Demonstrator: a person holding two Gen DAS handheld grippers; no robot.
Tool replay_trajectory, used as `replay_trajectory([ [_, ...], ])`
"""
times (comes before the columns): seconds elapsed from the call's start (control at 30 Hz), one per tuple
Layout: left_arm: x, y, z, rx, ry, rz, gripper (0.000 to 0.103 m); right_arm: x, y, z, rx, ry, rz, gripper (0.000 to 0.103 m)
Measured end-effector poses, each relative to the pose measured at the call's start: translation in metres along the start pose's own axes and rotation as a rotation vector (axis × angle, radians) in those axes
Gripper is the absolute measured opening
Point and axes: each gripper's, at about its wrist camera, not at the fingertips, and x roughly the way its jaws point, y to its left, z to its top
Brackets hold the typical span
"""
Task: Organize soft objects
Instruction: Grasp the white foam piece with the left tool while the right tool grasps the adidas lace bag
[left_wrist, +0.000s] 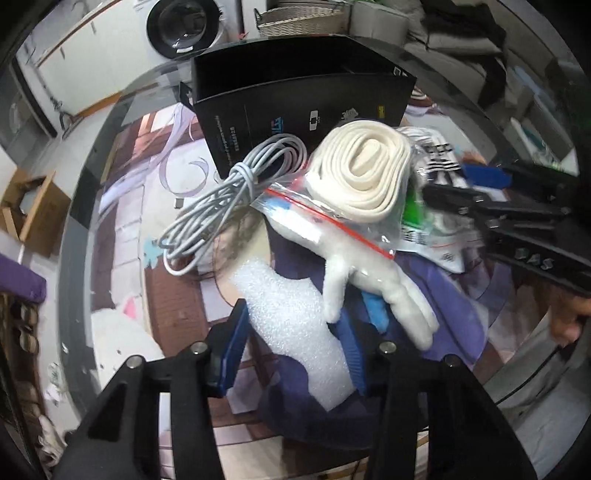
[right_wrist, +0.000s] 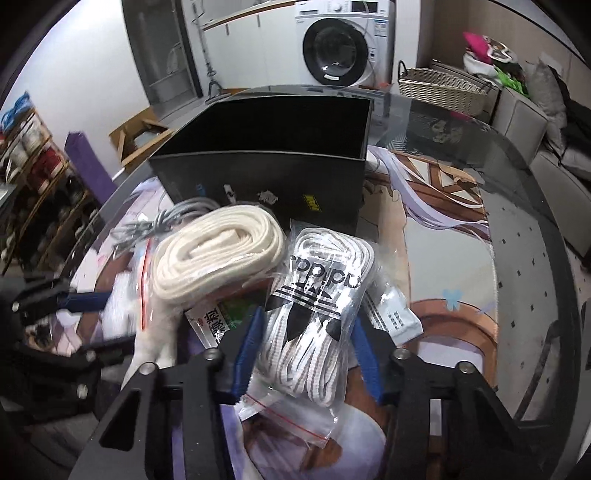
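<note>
— Where did the open box (right_wrist: 273, 155) stand?
— At the far side of the round table (right_wrist: 535, 258), behind the whole heap.
— And in front of it?
— The rolled strap (right_wrist: 218, 251) lay just before the box, to the left of the bag of shoelaces (right_wrist: 314, 310); the two touched. The coiled cable (left_wrist: 229, 199) lay left of the strap, against the box's front.
— What lay nearest the left gripper (left_wrist: 295, 354)?
— The foam piece (left_wrist: 295, 317), between its fingers, with the plush toy (left_wrist: 380, 291) just right of it, partly under a zip bag (left_wrist: 317, 218).
— And the shoelaces?
— Between the right gripper's (right_wrist: 306, 354) fingers.
</note>
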Motion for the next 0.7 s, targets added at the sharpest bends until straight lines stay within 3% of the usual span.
replay_trajectory([
  [0.13,0.001,0.017,-0.001,-0.016,0.001,0.045,0.048,-0.013,-0.016,-0.01,0.016,0.009,0.003,0.046],
  [0.2,0.0,0.023,-0.002,-0.035,0.005,0.039,0.058,-0.019,-0.023,-0.014,0.039,0.017,0.019,0.046],
  [0.23,0.001,0.025,-0.004,-0.047,0.009,0.04,0.071,-0.022,-0.025,-0.015,0.041,0.017,0.021,0.046],
  [0.27,0.001,0.026,-0.006,-0.048,0.013,0.036,0.078,-0.021,-0.025,-0.016,0.032,0.021,0.013,0.046],
  [0.3,0.001,0.026,-0.008,-0.044,0.015,0.033,0.079,-0.022,-0.025,-0.016,0.021,0.025,0.004,0.046],
  [0.47,0.001,0.032,-0.019,-0.049,0.027,0.042,0.079,-0.019,-0.026,-0.016,0.022,0.042,0.003,0.05],
  [0.57,-0.003,0.033,-0.024,-0.05,0.023,-0.005,0.079,-0.018,-0.025,-0.016,0.019,0.038,-0.002,0.05],
  [0.63,-0.006,0.031,-0.027,-0.045,0.018,0.017,0.079,-0.018,-0.024,-0.016,0.013,0.04,-0.004,0.05],
  [0.7,-0.005,0.032,-0.027,-0.044,0.024,0.036,0.067,-0.017,-0.023,-0.016,0.011,0.041,-0.008,0.05],
])
